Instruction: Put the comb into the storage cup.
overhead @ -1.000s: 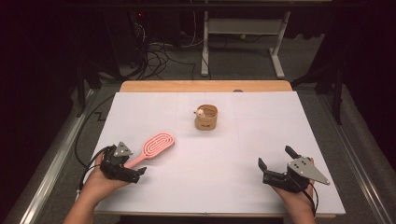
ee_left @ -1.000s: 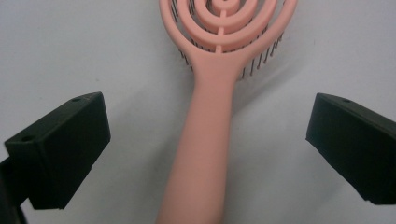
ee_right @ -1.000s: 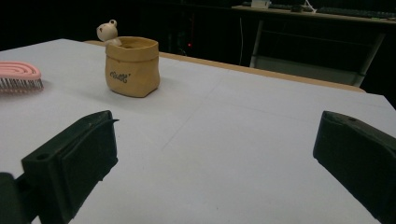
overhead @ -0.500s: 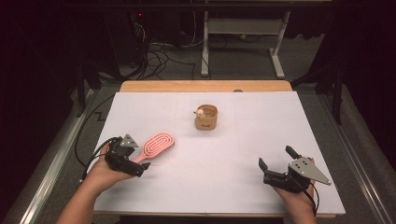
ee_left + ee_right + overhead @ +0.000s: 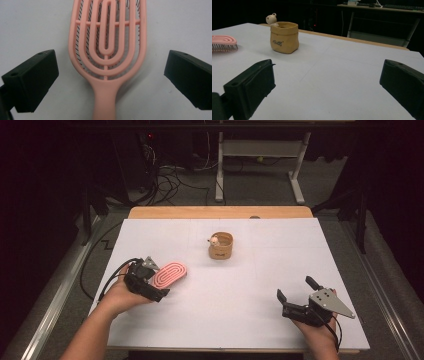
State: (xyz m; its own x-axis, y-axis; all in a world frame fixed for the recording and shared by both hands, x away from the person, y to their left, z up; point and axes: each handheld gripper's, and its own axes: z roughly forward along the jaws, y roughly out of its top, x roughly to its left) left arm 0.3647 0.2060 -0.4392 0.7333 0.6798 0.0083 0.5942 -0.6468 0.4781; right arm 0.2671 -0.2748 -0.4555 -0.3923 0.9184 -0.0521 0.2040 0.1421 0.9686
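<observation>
The high view looks forward and down from above the person's side, taking in the whole white bench (image 5: 240, 285). The left gripper view sits very near the bench, looking down past its own black fingers (image 5: 32, 80) at the pink hairbrush (image 5: 107, 50), whose head points to 12 o'clock. The right gripper view rides low, facing across the bench toward 11 o'clock, with the tan pot (image 5: 284, 37) farther off. All three views share the hairbrush; the high and right gripper views share the pot.
</observation>
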